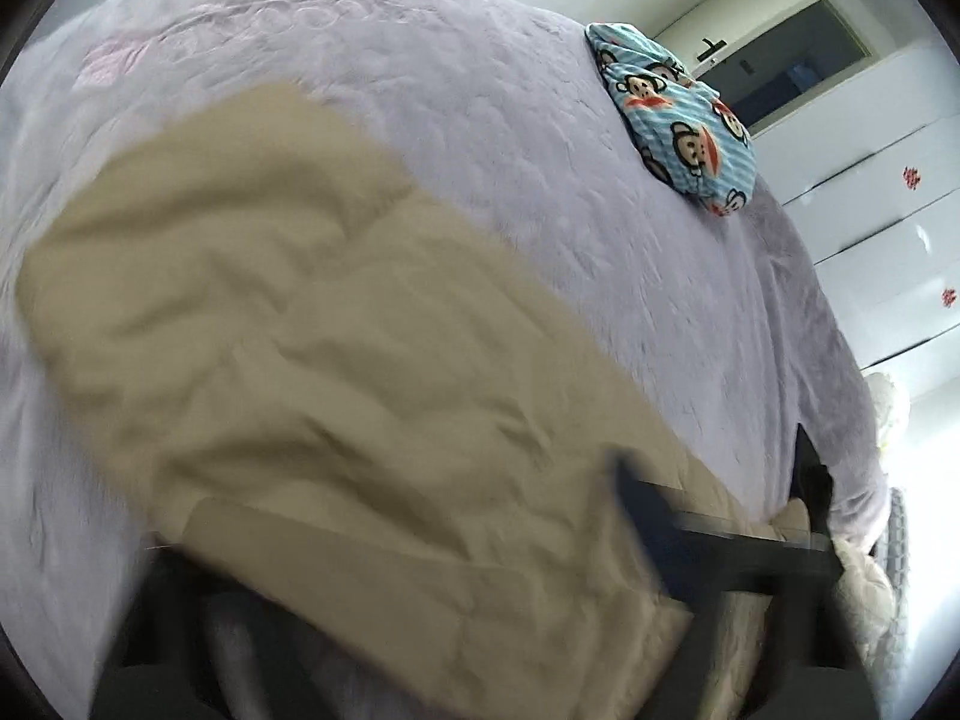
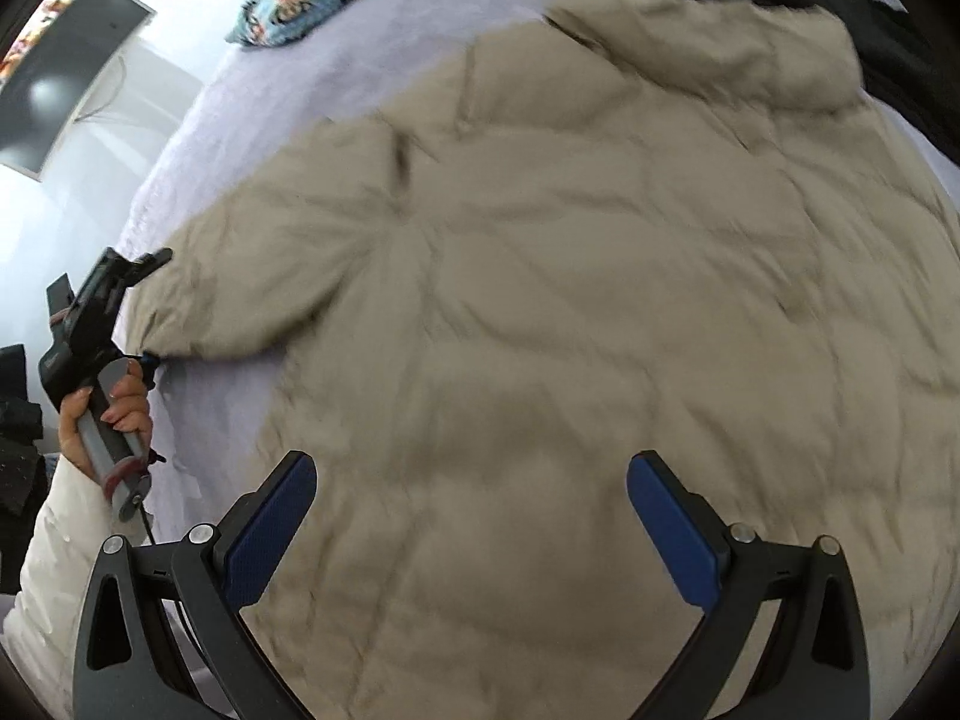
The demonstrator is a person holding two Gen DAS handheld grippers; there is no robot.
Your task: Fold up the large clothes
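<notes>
The jacket (image 2: 540, 300) is spread on the bed (image 2: 240, 138). Its cuff (image 2: 150, 330) is clamped by the left gripper (image 2: 147, 306) for folding; right gripper (image 2: 471, 516) fingers are held apart above.

A lilac bed (image 1: 540, 192) fills the frame; white wardrobe (image 1: 870, 180) at right, dark screen (image 2: 66, 72) upper left.

The right gripper (image 2: 471, 516) has dark grey arms with silver screws and blue textured pads (image 2: 273, 525). The left gripper (image 2: 147, 360) is a black block on a grey handle, held by a bare left hand (image 2: 111, 414) with a white puffy sleeve (image 2: 54, 564).
</notes>
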